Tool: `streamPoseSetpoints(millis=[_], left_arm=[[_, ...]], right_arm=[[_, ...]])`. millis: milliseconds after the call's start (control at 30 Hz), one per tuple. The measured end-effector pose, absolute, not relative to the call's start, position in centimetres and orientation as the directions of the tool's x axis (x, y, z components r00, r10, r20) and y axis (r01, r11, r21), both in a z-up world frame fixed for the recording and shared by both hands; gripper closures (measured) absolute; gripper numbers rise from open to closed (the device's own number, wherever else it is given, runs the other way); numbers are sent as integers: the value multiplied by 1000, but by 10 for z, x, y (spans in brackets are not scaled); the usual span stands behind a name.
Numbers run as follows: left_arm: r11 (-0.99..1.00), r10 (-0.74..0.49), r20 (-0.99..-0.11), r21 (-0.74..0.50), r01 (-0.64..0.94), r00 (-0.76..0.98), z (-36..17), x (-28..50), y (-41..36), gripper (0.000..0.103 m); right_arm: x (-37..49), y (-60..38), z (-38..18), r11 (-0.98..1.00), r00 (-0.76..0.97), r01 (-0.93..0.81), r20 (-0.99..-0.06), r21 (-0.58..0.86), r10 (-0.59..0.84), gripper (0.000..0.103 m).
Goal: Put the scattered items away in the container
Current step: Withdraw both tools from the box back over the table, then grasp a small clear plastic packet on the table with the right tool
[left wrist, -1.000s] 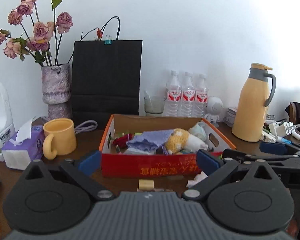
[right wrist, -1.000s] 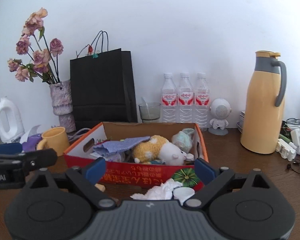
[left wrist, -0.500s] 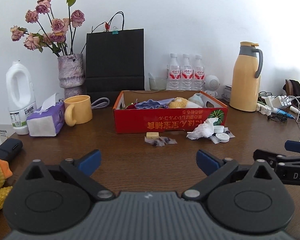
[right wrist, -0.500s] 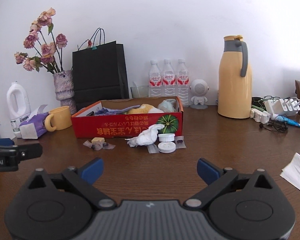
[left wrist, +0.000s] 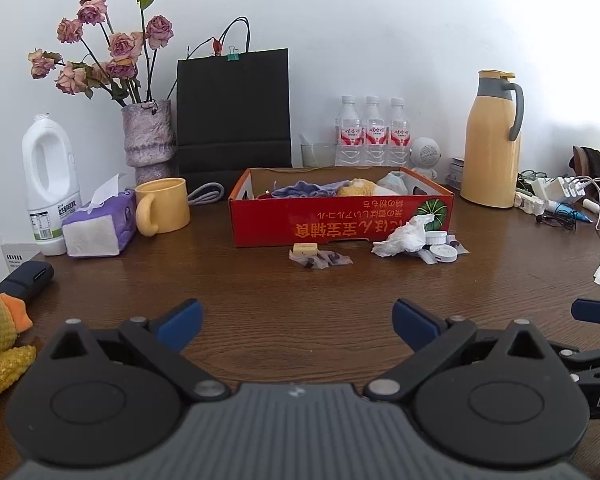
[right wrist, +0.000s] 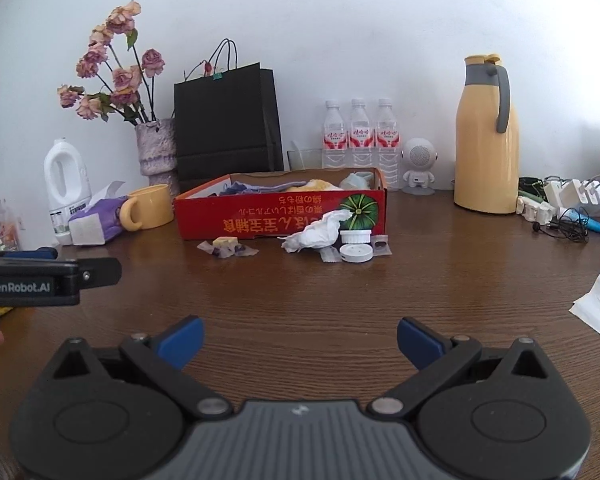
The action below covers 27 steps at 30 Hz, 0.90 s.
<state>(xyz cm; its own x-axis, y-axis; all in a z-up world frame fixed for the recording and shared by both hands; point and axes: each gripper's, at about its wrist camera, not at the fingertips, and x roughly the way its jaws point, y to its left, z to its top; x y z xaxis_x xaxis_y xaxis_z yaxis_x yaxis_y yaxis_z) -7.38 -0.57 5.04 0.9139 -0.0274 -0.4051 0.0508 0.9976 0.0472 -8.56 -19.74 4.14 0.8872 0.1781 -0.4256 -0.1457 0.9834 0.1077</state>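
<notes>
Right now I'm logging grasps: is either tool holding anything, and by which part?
Nothing is held. The left tool and right tool both stand open over bare table.

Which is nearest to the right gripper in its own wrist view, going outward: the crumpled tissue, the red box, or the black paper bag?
From the right gripper, whose jaws stand open:
1. Crumpled tissue, on the table just in front of the box.
2. Red box, directly behind the tissue.
3. Black paper bag, standing at the wall behind the box.

Glossy wood-grain table (left wrist: 300, 280), cardboard box (left wrist: 340, 220)
</notes>
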Motion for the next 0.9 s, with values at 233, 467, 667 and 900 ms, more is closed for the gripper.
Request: streamPoseSetpoints(millis=[233,467,667,900], left_arm=[[995,-41,-460,65,80,887,45,-47,-5,0],[991,-36,-512,89,95,858,41,1,-7,0],[991,-35,-559,90,102,828,30,40,-7,0],[982,-137,-577,28,187,805,28,90,-7,0]], right_arm=[[-58,-201,41,980,859,-128,-477,153,186,0],[-32,-212,40,967,831,-157,-503,199,238,4],[7,-211,45,963,825,-190,-502,189,261,17],[56,-197,54,963,808,-240,-525,124,269,29]])
